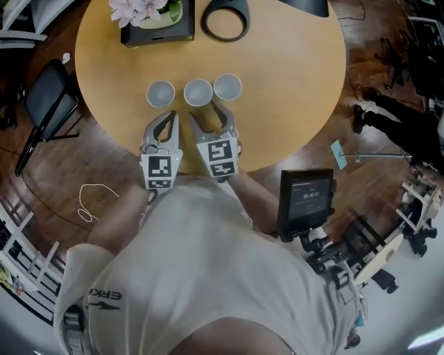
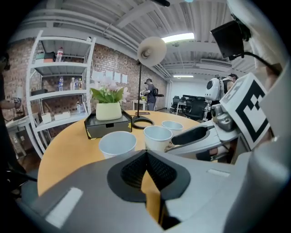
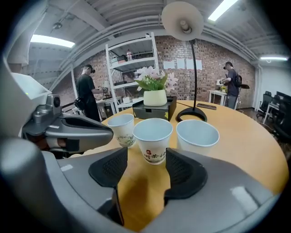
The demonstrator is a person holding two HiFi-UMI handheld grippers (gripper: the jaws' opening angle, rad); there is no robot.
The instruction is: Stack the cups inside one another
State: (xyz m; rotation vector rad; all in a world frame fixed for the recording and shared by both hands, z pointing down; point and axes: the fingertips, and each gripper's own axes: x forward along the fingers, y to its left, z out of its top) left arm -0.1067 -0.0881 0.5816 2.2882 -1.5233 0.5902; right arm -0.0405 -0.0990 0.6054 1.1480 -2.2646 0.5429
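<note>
Three white paper cups stand upright in a row on the round wooden table (image 1: 291,76): the left cup (image 1: 160,93), the middle cup (image 1: 198,91) and the right cup (image 1: 227,87). My left gripper (image 1: 171,118) hangs just in front of the left cup with its pads (image 2: 136,170) pressed together and nothing in them. My right gripper (image 1: 206,114) is open. It faces the middle cup (image 3: 153,139), which stands just beyond its fingertips and touches neither pad. The left cup (image 3: 121,129) and the right cup (image 3: 197,135) flank it.
A black tray (image 1: 156,31) with a pot of flowers and a lamp's ring base (image 1: 225,21) stand at the far side of the table. A black chair (image 1: 48,104) is at the left. A screen on a stand (image 1: 305,201) is at my right. People stand far back.
</note>
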